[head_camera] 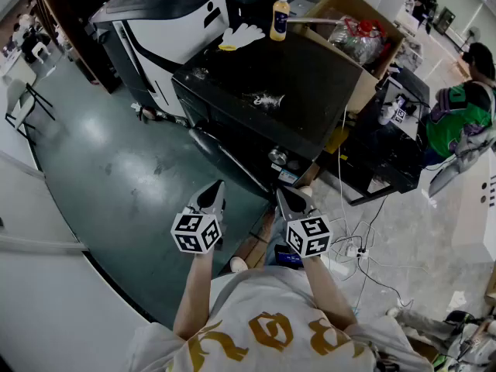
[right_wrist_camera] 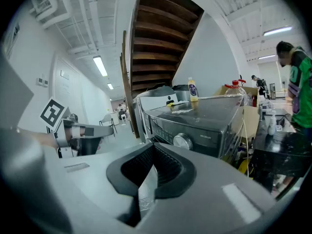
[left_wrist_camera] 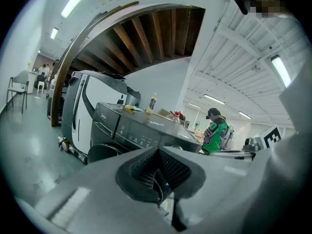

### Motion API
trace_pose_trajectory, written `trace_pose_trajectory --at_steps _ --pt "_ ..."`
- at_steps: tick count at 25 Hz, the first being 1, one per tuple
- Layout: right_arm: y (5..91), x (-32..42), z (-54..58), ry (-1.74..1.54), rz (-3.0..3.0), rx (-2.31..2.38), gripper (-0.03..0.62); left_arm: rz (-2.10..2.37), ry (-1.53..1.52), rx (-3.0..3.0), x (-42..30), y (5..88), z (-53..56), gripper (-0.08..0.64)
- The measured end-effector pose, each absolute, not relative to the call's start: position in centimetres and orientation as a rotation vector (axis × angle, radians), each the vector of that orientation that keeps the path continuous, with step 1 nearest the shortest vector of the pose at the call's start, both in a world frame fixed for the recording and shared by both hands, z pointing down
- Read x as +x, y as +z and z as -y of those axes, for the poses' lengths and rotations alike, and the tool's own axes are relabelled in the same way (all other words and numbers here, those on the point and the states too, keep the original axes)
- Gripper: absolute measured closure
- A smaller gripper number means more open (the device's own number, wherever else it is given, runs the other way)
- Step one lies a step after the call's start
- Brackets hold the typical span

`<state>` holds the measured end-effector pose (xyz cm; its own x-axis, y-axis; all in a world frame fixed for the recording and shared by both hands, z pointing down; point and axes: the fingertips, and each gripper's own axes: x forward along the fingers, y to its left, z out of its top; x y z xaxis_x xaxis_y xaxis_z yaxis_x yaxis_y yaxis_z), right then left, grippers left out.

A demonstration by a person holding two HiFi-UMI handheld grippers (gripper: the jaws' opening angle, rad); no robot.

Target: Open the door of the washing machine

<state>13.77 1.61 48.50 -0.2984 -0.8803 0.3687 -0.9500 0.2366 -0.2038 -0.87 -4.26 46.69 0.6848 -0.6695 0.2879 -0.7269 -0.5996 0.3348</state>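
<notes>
The dark grey washing machine (head_camera: 263, 91) stands ahead of me, its front facing me. Its round door (head_camera: 222, 156) looks shut, and a silver knob (head_camera: 277, 156) sits on the control panel. My left gripper (head_camera: 215, 188) hovers in front of the door, shut and holding nothing. My right gripper (head_camera: 284, 194) hangs beside it below the knob, also shut and holding nothing. The left gripper view shows the machine (left_wrist_camera: 139, 128) and the door's rim (left_wrist_camera: 104, 151) beyond the left gripper (left_wrist_camera: 158, 172). In the right gripper view the knob (right_wrist_camera: 183, 141) lies just past the right gripper (right_wrist_camera: 153, 167).
A yellow bottle (head_camera: 280, 18) and white gloves (head_camera: 242, 35) lie on the machine's top. A white appliance (head_camera: 167, 22) stands to its left, a cardboard box (head_camera: 364, 60) to its right. A person in green (head_camera: 457, 115) sits at a black table (head_camera: 387, 157). Cables (head_camera: 358, 248) trail on the floor.
</notes>
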Motion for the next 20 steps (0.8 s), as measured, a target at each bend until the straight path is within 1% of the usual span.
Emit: trace_pose_trajectory --at_steps 8,12,13,14,15,19,20 --pt "49.6 14.5 -1.9 0.636 2.307 1.760 0.571 1.112 0.171 2.431 -1.4 47.5 4.6 0.560" --pt "50.6 14.9 -1.5 0.681 2.302 1.777 0.568 1.128 0.223 2.407 -1.5 48.9 5.0 0.553" --pt "50.9 14.8 -1.4 0.700 2.307 1.765 0.539 1.125 0.239 2.394 -1.4 49.5 5.1 0.520" --pt "51.2 14.8 -1.3 0.718 2.311 1.751 0.480 1.120 0.256 2.381 -1.2 50.1 5.2 0.476" --pt "51.5 14.8 -1.2 0.733 2.311 1.738 0.459 1.115 0.271 2.370 -1.0 50.8 5.3 0.452" --pt "52.6 15.8 -0.8 0.781 2.298 1.718 0.450 1.095 0.312 2.338 0.8 53.5 6.2 0.406" --pt "52.9 16.2 -0.7 0.801 2.293 1.717 0.440 1.087 0.322 2.329 1.4 54.2 6.7 0.406"
